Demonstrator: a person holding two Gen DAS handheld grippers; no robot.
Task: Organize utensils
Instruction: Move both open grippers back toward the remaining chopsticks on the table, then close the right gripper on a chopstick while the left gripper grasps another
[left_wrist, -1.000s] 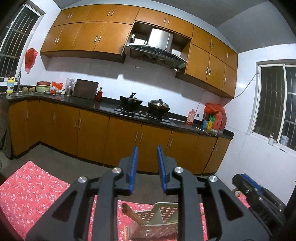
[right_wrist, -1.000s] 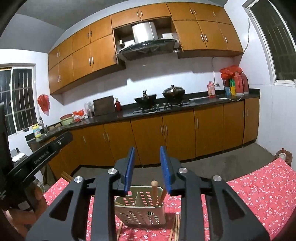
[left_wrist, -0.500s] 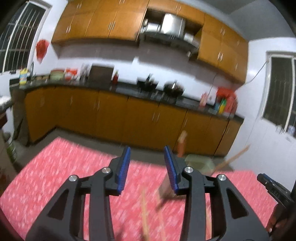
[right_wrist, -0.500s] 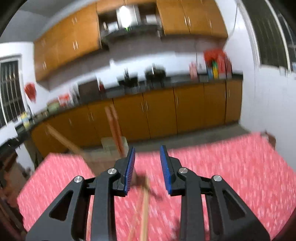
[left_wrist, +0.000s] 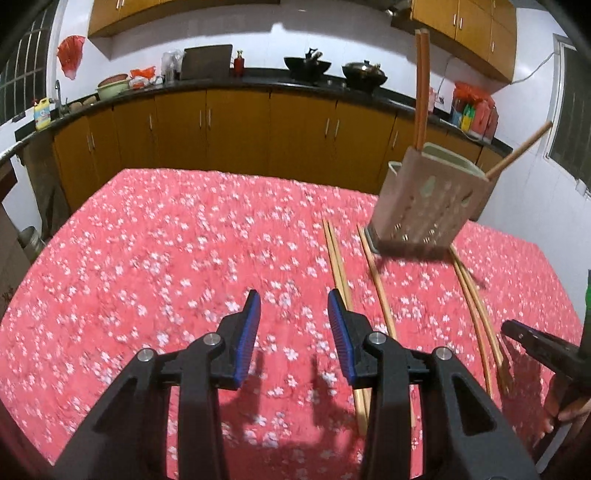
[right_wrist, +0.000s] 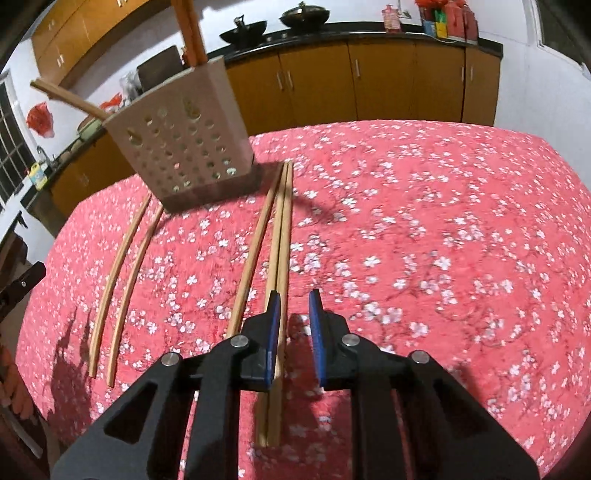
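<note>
Two hand-held grippers hover empty, jaws spread: our right hand-held gripper (right_wrist: 292, 325) low over a pair of long wooden chopsticks (right_wrist: 281, 236), our left hand-held gripper (left_wrist: 293, 325) beside another pair (left_wrist: 338, 266). We should centre the right jaws across both sticks before closing. Beyond stands the beige perforated plastic utensil holder (right_wrist: 184, 147) on the red floral-clothed surface (right_wrist: 424, 221).

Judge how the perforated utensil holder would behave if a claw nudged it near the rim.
The utensil holder is tall on a narrower base, so it may tip. Its perforated walls look like thin plastic, probably light. Chopsticks standing inside add leverage up high.
</note>
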